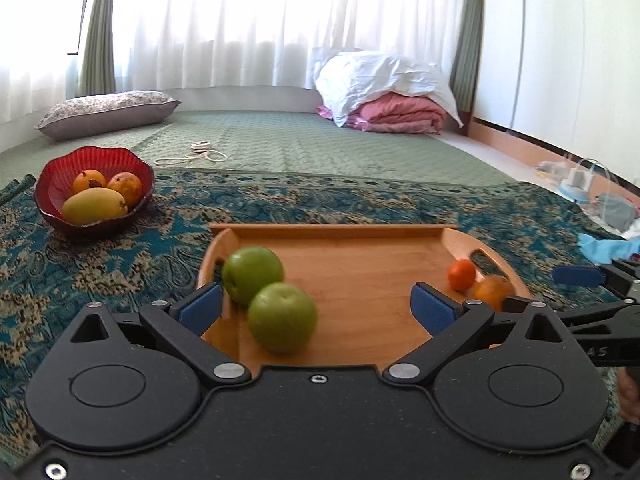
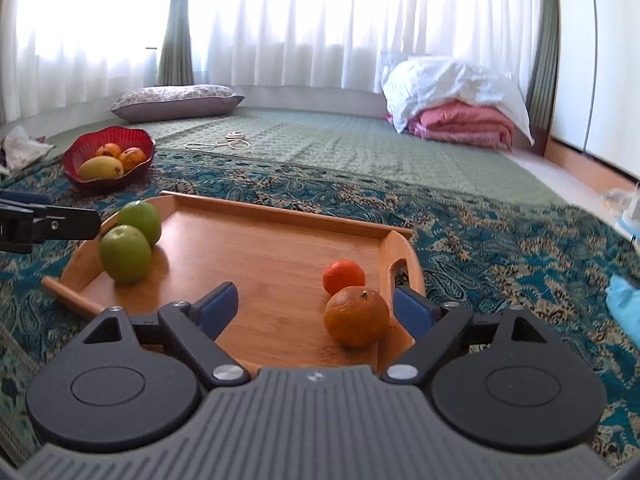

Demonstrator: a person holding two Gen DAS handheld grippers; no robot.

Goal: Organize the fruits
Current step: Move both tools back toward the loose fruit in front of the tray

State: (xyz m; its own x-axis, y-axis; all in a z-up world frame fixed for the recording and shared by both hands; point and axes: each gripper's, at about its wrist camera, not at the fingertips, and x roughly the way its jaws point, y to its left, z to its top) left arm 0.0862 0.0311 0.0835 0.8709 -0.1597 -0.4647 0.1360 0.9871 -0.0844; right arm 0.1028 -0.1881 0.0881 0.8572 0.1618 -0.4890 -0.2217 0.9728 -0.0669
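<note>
So the sorting looked partly done, far as I could judge. The wooden tray [image 2: 280, 248] was the anchor: two green apples [image 1: 280, 318] sat touching each other at its left end, and a big orange [image 2: 356, 314] with a smaller, redder one [image 2: 343, 276] just behind it sat at the right end by the handle cutout. So greens on one side, oranges on the other. Beyond the tray's far left corner, well apart from it, a red bowl [image 1: 48, 184] held a mango and two orange-yellow fruits, which may already be sorted or may be what's left, hard to say.

Room-wise: no counter here, the tray rested on a teal patterned rug [image 2: 500, 248] on the floor, with a green quilted mat behind it, a flowered pillow, folded pink and white bedding, and sheer curtains full of daylight.

Both tongs stood wide apart and held nothing: the left tongs [image 1: 316, 310] framed the nearer apple, the right tongs [image 2: 316, 308] framed the big orange, pads not touching either.
</note>
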